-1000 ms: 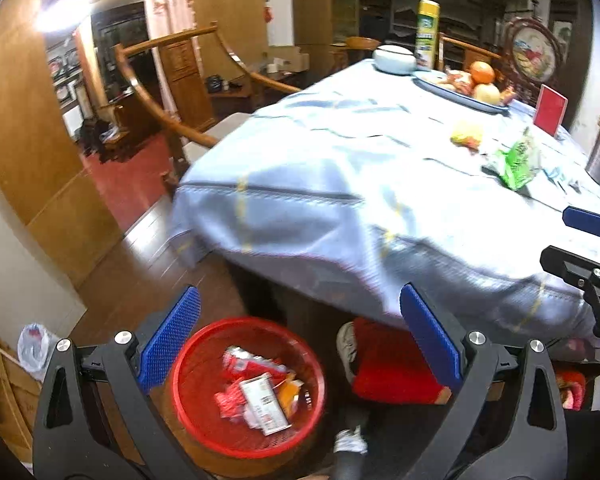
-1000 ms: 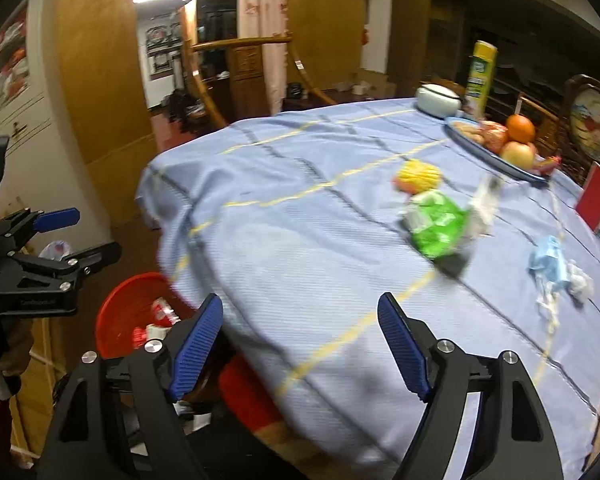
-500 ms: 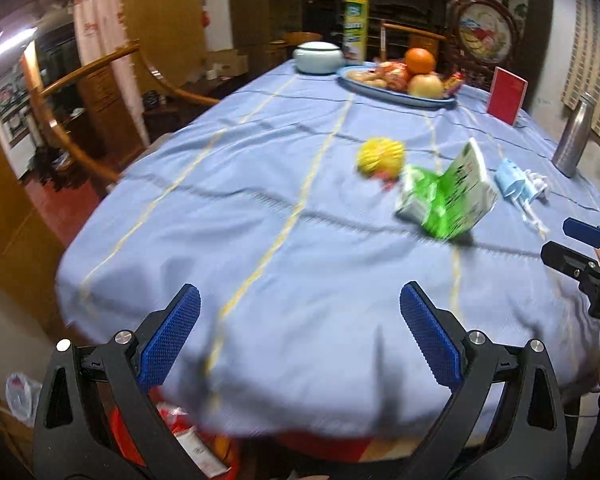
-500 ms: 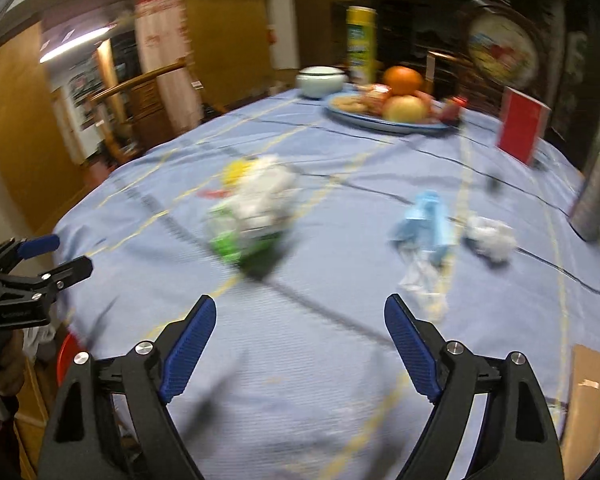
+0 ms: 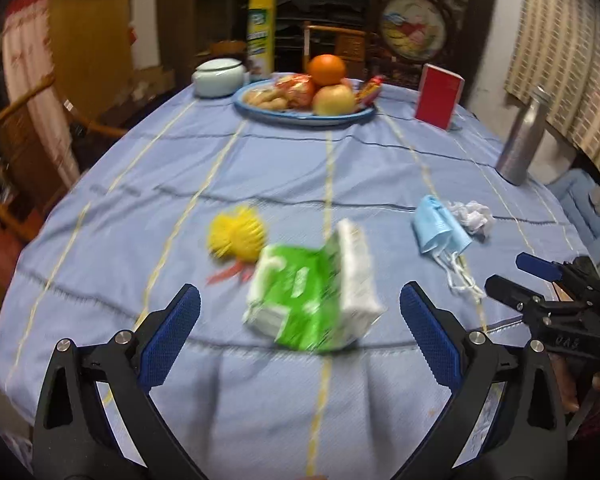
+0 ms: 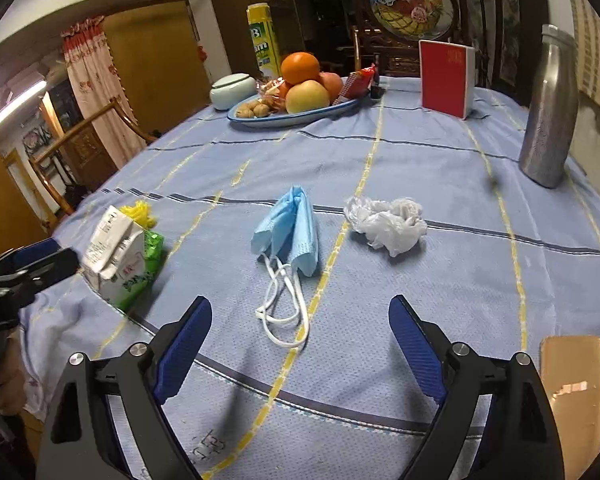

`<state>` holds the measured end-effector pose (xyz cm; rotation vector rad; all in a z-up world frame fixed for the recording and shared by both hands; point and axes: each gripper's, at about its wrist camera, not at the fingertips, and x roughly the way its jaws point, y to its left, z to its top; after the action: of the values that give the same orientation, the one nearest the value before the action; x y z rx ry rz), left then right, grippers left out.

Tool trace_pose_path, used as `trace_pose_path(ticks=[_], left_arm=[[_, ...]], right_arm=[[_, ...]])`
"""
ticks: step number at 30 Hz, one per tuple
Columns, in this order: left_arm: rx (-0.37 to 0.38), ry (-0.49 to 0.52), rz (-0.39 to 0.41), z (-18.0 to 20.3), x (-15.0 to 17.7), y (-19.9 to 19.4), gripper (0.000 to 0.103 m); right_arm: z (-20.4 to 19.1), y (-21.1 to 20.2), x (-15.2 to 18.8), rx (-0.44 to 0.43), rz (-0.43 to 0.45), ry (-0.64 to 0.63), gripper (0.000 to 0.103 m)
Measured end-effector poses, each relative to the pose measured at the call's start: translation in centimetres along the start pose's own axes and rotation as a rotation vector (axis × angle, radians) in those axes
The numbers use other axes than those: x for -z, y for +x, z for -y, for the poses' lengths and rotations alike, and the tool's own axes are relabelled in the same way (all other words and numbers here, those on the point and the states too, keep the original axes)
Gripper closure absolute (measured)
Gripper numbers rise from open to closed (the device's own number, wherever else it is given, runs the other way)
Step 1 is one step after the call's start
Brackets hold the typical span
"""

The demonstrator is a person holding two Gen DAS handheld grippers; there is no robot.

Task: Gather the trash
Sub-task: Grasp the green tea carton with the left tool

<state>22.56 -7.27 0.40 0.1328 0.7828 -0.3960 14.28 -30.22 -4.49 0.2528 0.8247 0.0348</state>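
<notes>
A crushed green and white carton point(image 5: 316, 292) lies near the table's front edge, just ahead of my left gripper point(image 5: 300, 328), which is open with nothing between its pads. A yellow spiky wrapper point(image 5: 238, 236) sits behind the carton. My right gripper point(image 6: 300, 332) hangs over the cloth, its jaws opening and empty, with the ear loops of a blue face mask point(image 6: 290, 232) just ahead of them. A crumpled white plastic wad point(image 6: 388, 224) lies right of the mask. The carton point(image 6: 120, 256) also shows at the left of the right wrist view.
A blue striped tablecloth point(image 5: 300, 168) covers the table. At the back stand a fruit plate point(image 5: 304, 114), a white lidded bowl point(image 5: 218, 78), a yellow can point(image 5: 262, 32) and a red box point(image 5: 438, 96). A steel bottle point(image 6: 550, 108) stands at the right. A tan chair back point(image 6: 572, 392) is near right.
Both views swung from the floor and red trash basket up onto the tabletop. The left gripper came to face the carton, the right one the mask, and the right jaws widened.
</notes>
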Motion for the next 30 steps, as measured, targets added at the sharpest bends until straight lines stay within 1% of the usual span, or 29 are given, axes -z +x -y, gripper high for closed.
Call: trace_pose_path(ticks=[2, 4, 6, 8, 12, 18, 24, 30], left_arm=[[-0.01, 0.029, -0.007, 0.8, -0.5, 1.2, 0.007], [-0.033, 0.036, -0.02, 0.9, -0.7, 2.6, 0.007], [-0.032, 0.019, -0.039, 0.5, -0.9, 3.8, 0.007], [-0.028, -0.024, -0.069, -0.6, -0.9, 5.0, 0.007], [0.037, -0.109, -0.112, -2.2, -0.4, 6.5, 0.007], [0.117, -0.175, -0.175, -3.4, 0.0, 8.1, 0.006], [0.075, -0.127, -0.179, -2.5, 0.0, 8.3, 0.006], [-0.002, -0.046, -0.215, -1.2, 0.0, 8.9, 0.006]], right_arm=[[0.1, 0.1, 0.0, -0.001, -0.005, 0.007, 0.01], [0.0, 0.3, 0.1, -0.013, -0.018, 0.005, 0.01], [0.1, 0.4, 0.0, -0.017, -0.025, 0.01, 0.01], [0.1, 0.5, 0.0, -0.023, -0.032, 0.016, 0.01], [0.1, 0.6, 0.1, -0.03, -0.043, 0.026, 0.01], [0.1, 0.8, 0.1, -0.03, -0.049, 0.03, 0.009], [-0.1, 0.7, 0.2, -0.025, -0.051, 0.026, 0.009], [0.1, 0.9, 0.1, -0.024, -0.061, 0.038, 0.009]])
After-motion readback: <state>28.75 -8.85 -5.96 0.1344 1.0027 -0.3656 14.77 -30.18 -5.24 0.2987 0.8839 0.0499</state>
